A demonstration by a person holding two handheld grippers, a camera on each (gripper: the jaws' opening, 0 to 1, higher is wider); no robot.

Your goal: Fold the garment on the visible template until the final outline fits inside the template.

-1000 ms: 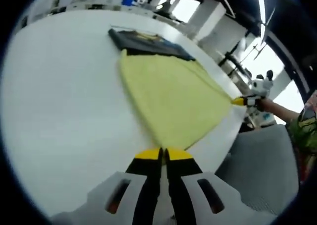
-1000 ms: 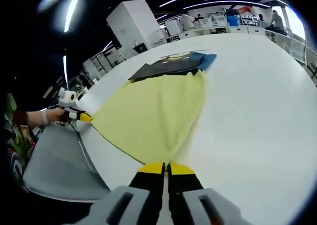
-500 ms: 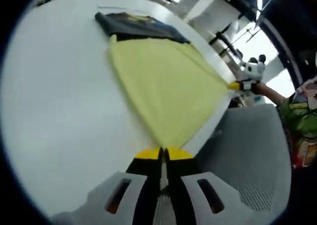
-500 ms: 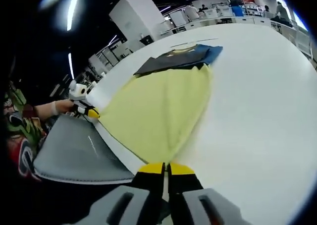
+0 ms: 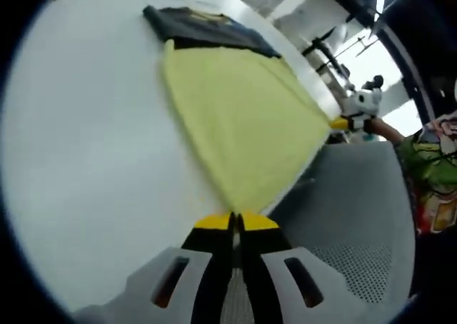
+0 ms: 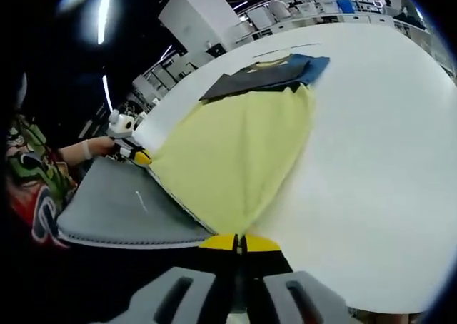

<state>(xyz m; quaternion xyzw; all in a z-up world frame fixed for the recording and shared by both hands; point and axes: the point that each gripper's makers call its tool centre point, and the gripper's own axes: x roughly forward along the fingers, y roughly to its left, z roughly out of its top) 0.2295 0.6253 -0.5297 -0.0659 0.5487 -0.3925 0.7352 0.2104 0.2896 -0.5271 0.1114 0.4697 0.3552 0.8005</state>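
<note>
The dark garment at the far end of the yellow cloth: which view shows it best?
The right gripper view: there the dark garment shows its dark and blue parts, partly under the yellow cloth. The left gripper view shows it darker, with less detail.

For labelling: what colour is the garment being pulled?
Pale yellow garment; clearest in the left gripper view.

No readable text, labels, brands or numbers anywhere. Yellow marking on the dark garment (image 5: 207,30) at the far side of the table (image 5: 86,160), too small and blurred to make out as letters or picture. Bright print on the person's sleeve (image 6: 32,174), likewise illegible.
</note>
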